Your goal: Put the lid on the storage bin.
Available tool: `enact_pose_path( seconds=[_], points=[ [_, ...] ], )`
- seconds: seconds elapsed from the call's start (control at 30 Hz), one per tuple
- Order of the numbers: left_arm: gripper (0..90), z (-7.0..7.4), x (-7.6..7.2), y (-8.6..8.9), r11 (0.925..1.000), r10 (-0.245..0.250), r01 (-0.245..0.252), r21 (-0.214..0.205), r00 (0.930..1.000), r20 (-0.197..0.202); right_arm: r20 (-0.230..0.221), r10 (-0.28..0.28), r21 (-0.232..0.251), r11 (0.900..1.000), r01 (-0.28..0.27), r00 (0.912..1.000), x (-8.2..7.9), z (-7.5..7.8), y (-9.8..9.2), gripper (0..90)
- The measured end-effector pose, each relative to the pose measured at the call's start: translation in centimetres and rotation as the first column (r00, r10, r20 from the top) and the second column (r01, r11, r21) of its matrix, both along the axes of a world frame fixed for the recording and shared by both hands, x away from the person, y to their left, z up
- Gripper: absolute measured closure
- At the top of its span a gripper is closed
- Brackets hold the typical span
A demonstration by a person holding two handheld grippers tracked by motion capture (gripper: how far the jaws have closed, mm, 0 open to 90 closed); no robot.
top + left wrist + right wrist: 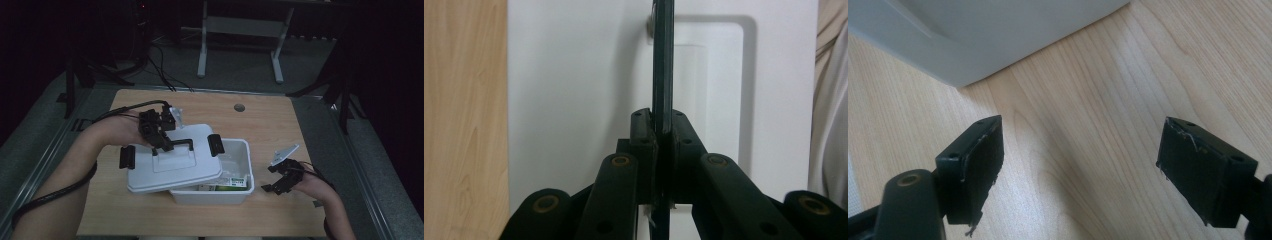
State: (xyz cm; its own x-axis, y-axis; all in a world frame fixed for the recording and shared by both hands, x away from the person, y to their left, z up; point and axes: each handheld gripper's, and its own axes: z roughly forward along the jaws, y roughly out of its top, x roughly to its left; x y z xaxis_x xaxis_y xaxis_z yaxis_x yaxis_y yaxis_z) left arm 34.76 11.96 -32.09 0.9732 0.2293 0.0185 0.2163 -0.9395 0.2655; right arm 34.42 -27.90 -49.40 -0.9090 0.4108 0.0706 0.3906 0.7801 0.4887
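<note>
**Lid held by its handle, half over the open box**

Jaws of our left gripper point(167, 142) are pinched nearly shut on the thin black handle point(662, 70) of the white lid point(172, 157), which runs edge-on between the pads in the left gripper view. Our right gripper point(282, 180) rests on the bench point(280, 125) just right of the white storage box point(239, 192), its jaws spread wide with nothing between them but bare wood.

We take the box as our landmark. The lid lies tilted across its left part, overhanging its left and near edges, so the right part of the box is uncovered. Inside, near the front wall, lies a green and white packet point(232, 181).

We judge the step in hand to be carrying the lid on or off the box. To do it well we would keep the grip centred on the handle so the lid hangs level, lift it clear of the rim before moving it sideways, and not let the two black latches point(214, 145) catch the box wall.

Around it, a round cable hole point(239, 107) sits in the bench behind the box. A grey frame point(240, 30) stands on the floor beyond the bench, well apart. Our right gripper stands close to the box's right wall and could be struck if the lid travels that way.
</note>
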Motion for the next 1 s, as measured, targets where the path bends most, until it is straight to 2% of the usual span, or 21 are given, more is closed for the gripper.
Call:
enact_pose_path(
  seconds=[0.27,0.4,0.5,0.57,0.7,0.8,1.0],
  points=[
    [83.9,0.0,0.2,-2.9,0.9987,-0.049,0.049,-0.01,0.9988,-0.007,-0.001,-0.001,0.002,1.0,0.001,1.0,0.0,-0.1,-0.1,18.2],
    [83.9,0.2,0.3,-4.3,0.9962,-0.079,0.078,-0.037,0.9969,-0.008,0.0,0.0,0.004,1.0,0.0,1.0,0.0,0.0,-0.2,18.2],
    [83.9,0.3,0.4,-5.0,0.9949,-0.093,0.092,-0.04,0.9957,-0.003,-0.003,-0.005,0.004,1.0,0.005,1.0,-0.1,0.0,-0.2,18.2],
    [83.9,0.3,0.4,-6.2,0.9923,-0.117,0.117,-0.041,0.9931,-0.003,-0.002,-0.004,0.0,1.0,0.004,1.0,-0.1,0.0,-0.3,18.2],
    [83.9,0.3,0.5,-7.5,0.989,-0.137,0.137,-0.056,0.9905,0.001,0.003,-0.002,0.004,1.0,0.002,1.0,-0.2,0.2,-0.4,18.2],
    [83.9,0.0,0.6,-8.2,0.9875,-0.15,0.15,-0.05,0.9887,0.007,0.004,-0.002,0.009,1.0,0.002,1.0,-0.2,0.2,-0.6,18.2],
    [83.9,-0.7,0.9,-9.3,0.9852,-0.166,0.166,-0.044,0.9861,-0.007,0.004,-0.011,0.018,0.9998,0.011,0.9999,-0.3,0.2,-0.9,18.2]
  ],
)
